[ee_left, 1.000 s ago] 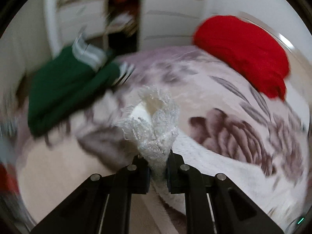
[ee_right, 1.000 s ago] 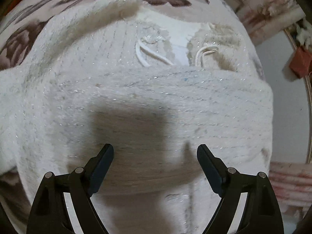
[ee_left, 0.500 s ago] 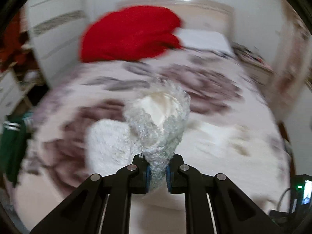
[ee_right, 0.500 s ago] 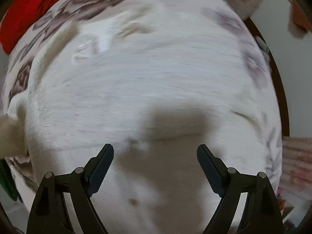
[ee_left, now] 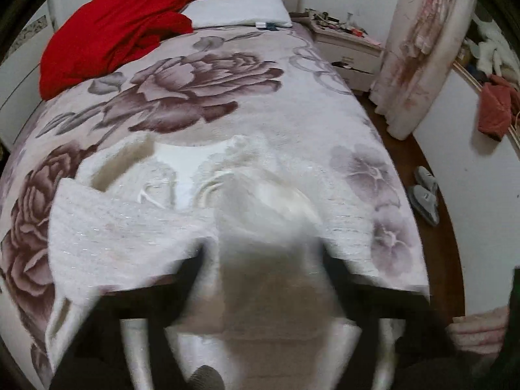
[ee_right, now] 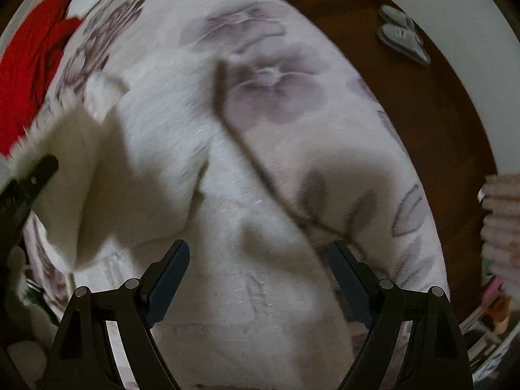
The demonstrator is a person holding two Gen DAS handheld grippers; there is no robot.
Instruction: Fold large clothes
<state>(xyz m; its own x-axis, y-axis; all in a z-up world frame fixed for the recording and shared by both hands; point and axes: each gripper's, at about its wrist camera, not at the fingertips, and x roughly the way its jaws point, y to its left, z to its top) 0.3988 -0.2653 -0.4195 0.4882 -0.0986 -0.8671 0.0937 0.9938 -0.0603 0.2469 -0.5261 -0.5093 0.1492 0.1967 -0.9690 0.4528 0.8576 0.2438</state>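
Left wrist view, tongs: the left tongs point(ee_left: 263, 269) are opening. A second ago they were pinched shut on a bunch of white lacy cloth; now the two dark blurred fingers stand wide, with a loose fold of that cloth between them and no pad seen pressing on it.
Left wrist view, garment: the white knit garment point(ee_left: 130, 227) lies on the bed point(ee_left: 292, 97), spread across the near half of the floral cover, its open neckline and two cords facing the pillow point(ee_left: 237, 11).
Left wrist view, change: the carried part has just been let go over the body of the garment, so one fold looks laid down.
Left wrist view, surroundings: a red blanket point(ee_left: 110, 29) is heaped at the head of the bed; a pair of slippers point(ee_left: 424, 195) sits on the floor beside it.
Right wrist view, tongs: the right tongs point(ee_right: 258, 279) are wide apart and hold nothing, as in the earlier frames; white knit fills the space under them.
Right wrist view, change: the view has swung toward the bed's side edge, where the garment's border point(ee_right: 247, 149) runs as a dark line over the cover.
Meaning for the task: both tongs are free, so the next fold probably needs a fresh grip on an edge.
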